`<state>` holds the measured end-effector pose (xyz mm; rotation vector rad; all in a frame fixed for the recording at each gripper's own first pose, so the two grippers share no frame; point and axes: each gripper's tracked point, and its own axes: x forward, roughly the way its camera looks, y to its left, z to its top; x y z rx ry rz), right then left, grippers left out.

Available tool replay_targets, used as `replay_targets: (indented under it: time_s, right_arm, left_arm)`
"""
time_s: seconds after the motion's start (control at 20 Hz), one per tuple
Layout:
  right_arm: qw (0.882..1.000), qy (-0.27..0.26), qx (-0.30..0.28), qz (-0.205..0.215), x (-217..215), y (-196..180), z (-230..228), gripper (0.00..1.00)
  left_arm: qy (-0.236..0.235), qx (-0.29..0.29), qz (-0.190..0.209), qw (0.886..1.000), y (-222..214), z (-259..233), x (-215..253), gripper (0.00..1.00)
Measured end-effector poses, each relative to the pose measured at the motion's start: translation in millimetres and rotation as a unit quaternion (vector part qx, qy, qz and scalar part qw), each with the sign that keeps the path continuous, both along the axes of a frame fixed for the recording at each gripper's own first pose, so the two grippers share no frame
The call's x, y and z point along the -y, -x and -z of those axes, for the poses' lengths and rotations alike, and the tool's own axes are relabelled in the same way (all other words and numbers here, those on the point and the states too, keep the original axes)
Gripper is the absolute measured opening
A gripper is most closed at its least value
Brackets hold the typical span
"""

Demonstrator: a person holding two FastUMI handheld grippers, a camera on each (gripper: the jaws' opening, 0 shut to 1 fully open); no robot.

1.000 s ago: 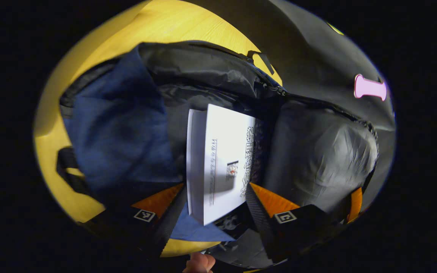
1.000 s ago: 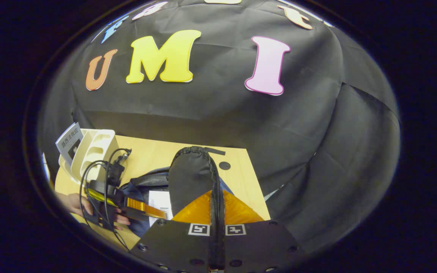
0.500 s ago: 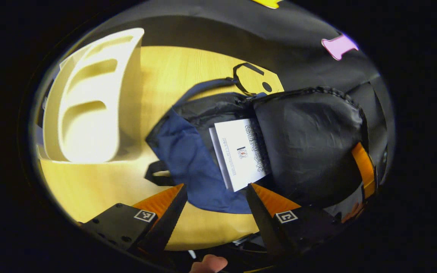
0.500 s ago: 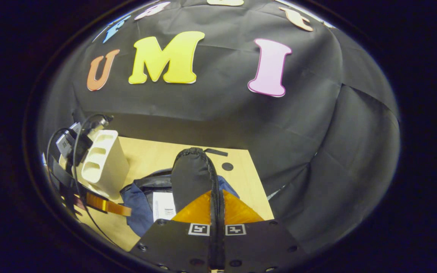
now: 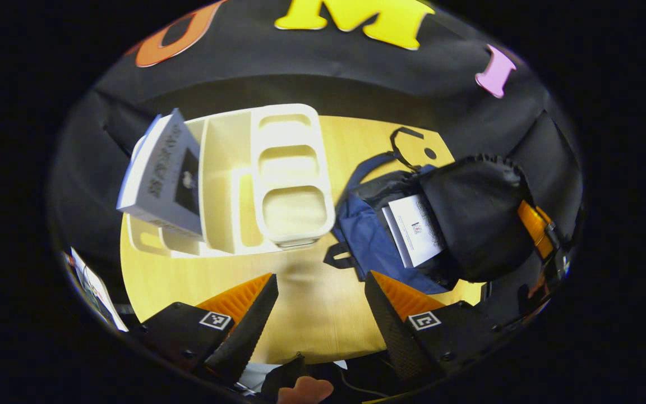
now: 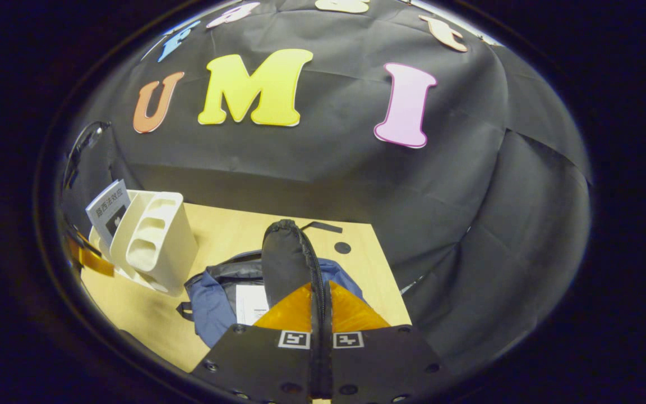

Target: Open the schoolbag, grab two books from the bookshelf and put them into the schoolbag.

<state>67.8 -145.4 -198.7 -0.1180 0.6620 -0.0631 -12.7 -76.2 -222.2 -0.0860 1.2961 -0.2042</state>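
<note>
Left gripper view: left gripper (image 5: 320, 306) spread apart and empty above the wooden table (image 5: 300, 314); the cream bookshelf (image 5: 255, 179) is the landmark, a grey book (image 5: 163, 174) leaning in its left end, the blue schoolbag (image 5: 368, 241) lying open to its right with a white book (image 5: 415, 230) inside. Right gripper view: right gripper (image 6: 321, 306) clenched on the bag's black flap (image 6: 286, 258), holding it upright, right of the bookshelf (image 6: 155, 241); the white book (image 6: 251, 304) lies in the schoolbag (image 6: 211, 303) beside the flap.

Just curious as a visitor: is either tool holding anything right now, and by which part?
The right tool pinches the zipper edge of the schoolbag's flap, holding it up. The left tool is open and holds nothing.
</note>
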Motion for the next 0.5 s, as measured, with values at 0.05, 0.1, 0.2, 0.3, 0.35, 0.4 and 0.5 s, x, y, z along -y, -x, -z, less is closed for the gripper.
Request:
replay_targets:
  time_s: [0.05, 0.1, 0.2, 0.3, 0.35, 0.4, 0.5]
  right_arm:
    - [1.0, 0.002, -0.001, -0.001, -1.9, 1.6, 0.4, 0.0]
    - [1.0, 0.005, -0.001, -0.002, -3.0, 3.2, 0.8, 0.0]
    - [1.0, 0.006, -0.003, -0.001, -4.1, 4.7, 2.5, 0.0]
    - [1.0, 0.004, -0.004, 0.003, -4.3, 5.3, 3.4, 0.0]
    - [1.0, 0.004, -0.004, 0.005, -3.7, 4.6, 3.7, 0.0]
    - [1.0, 0.004, -0.003, 0.008, -3.7, 3.6, 3.1, 0.0]
    - [1.0, 0.006, -0.004, 0.01, -3.8, 3.1, 3.5, 0.0]
  left_arm:
    - [-0.003, 0.008, -0.012, 1.0, -6.6, -10.9, -16.6, 1.0]
    - [-0.005, 0.017, -0.023, 1.0, -13.0, -20.9, -32.5, 0.98]
    - [-0.012, 0.036, -0.036, 0.999, -30.4, -43.8, -64.4, 0.98]
    - [-0.026, 0.062, -0.049, 0.997, -53.7, -65.0, -96.1, 0.98]
    - [-0.028, 0.071, -0.056, 0.996, -66.9, -74.9, -109.7, 0.98]
    - [-0.03, 0.076, -0.064, 0.995, -77.5, -84.8, -121.8, 0.98]
    - [-0.036, 0.078, -0.072, 0.994, -96.5, -94.6, -143.4, 0.98]
